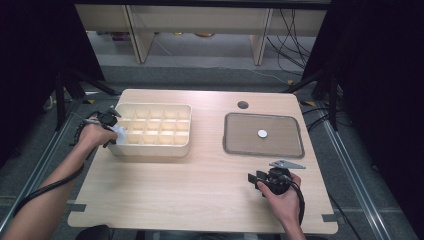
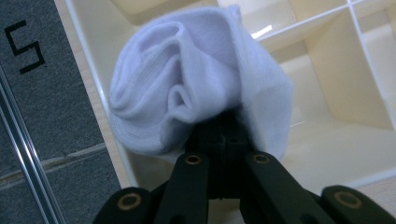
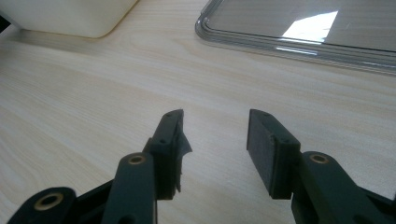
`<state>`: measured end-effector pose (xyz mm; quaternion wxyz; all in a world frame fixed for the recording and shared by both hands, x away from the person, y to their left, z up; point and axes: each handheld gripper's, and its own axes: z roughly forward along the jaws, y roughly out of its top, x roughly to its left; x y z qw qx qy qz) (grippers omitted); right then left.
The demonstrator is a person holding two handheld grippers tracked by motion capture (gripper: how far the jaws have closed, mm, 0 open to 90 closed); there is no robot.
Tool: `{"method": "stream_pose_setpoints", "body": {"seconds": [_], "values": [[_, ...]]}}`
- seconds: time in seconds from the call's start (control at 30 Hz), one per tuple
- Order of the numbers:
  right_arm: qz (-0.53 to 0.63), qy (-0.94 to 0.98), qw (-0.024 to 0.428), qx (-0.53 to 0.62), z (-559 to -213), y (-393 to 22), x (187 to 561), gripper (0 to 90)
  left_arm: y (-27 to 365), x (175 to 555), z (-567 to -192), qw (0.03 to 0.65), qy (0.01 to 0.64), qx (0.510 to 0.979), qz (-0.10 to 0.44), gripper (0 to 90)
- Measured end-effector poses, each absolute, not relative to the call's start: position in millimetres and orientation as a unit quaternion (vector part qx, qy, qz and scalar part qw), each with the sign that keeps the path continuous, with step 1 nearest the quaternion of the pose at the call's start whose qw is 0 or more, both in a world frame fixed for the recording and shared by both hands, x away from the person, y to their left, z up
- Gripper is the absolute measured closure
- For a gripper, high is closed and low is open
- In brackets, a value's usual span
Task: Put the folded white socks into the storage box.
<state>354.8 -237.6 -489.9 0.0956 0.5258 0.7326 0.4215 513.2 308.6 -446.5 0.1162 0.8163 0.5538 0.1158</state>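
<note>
At the near edge of the pale wooden worktop (image 1: pixel 200 185), the right claw (image 1: pixel 256 181) rests idle in the person's hand, its jaws standing wide with nothing between them, pointed across bare wood toward the middle of the worktop, apparently parked clear of the work. Just beyond it lies a grey three-cornered plate (image 1: pixel 286 163), and farther back a shallow clear tray (image 1: pixel 263 150) holding a single small white disc (image 1: pixel 262 133).

Across the worktop, the left claw (image 1: pixel 111 131) is clamped tight on a bunched white sock (image 2: pixel 196 84), gripping the fabric at a gathered fold so the bundle stays together. It holds the sock over the near-left corner compartment of the cream divided organiser box (image 1: pixel 150 148), just inside the box's left wall, seemingly so the roll can be set into one cell. The other cells in sight look empty, suggesting the sorting has barely begun.

Beyond the worktop stand wooden furniture legs and loose cables on the floor.
</note>
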Motion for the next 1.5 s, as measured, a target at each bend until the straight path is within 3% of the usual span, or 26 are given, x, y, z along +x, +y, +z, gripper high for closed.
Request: {"method": "stream_pose_setpoints", "body": {"seconds": [0.33,0.6,0.8,0.93,1.07,1.2,1.5], "values": [[0.417,0.734,0.100,0.526,-489,-238,355,56.8,313,509,-448,0.134,0.553,0.817,0.097,89.0],[0.418,0.732,0.097,0.529,-489,-236,354,56.8,317,497,-419,0.168,0.559,0.805,0.108,80.2],[0.418,0.726,0.087,0.538,-488,-234,353,56.7,316,498,-397,0.208,0.564,0.785,0.151,67.0],[0.419,0.727,0.089,0.537,-488,-234,354,56.6,314,507,-401,0.212,0.573,0.774,0.167,53.0],[0.419,0.726,0.091,0.538,-489,-236,354,56.4,312,515,-408,0.210,0.582,0.766,0.177,47.1],[0.421,0.723,0.092,0.539,-489,-235,354,56.3,311,521,-416,0.199,0.589,0.764,0.175,47.1],[0.420,0.735,0.096,0.523,-490,-237,355,56.1,307,521,-426,0.193,0.602,0.759,0.158,65.0]]}}
